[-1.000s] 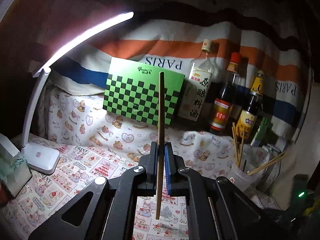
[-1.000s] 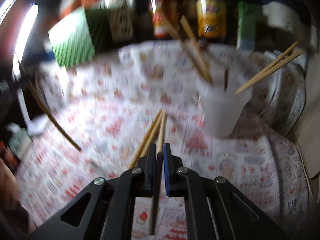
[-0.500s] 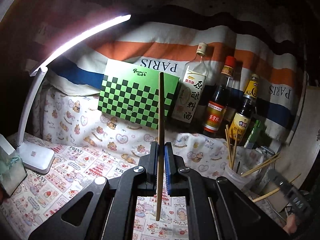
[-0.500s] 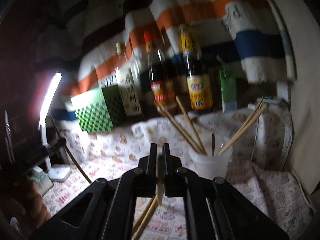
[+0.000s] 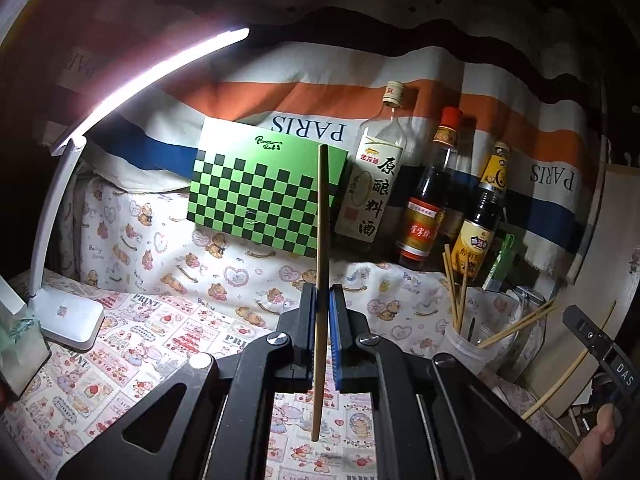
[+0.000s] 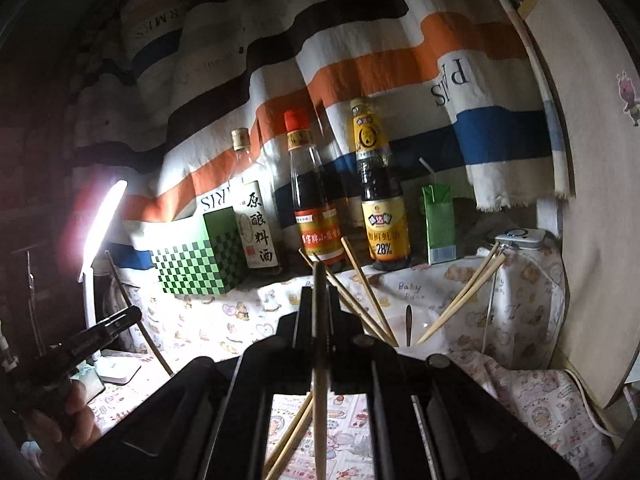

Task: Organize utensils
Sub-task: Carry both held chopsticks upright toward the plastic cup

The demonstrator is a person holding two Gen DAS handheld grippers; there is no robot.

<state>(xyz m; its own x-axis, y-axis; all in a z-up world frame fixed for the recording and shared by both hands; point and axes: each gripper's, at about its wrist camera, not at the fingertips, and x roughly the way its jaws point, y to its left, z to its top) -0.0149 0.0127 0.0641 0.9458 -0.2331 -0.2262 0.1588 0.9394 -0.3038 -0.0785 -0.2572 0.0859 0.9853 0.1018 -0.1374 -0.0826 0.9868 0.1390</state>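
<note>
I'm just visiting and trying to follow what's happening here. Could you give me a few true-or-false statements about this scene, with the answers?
1. Each gripper is shut on one chopstick. True: left gripper holds the left chopstick, right gripper the right chopstick.
2. The plastic cup is empty. False: several chopsticks stand in it.
3. Three bottles stand against the striped cloth. True.
4. The desk lamp is off. False: it is lit.
5. The checkered box is red. False: it is green and black.
</note>
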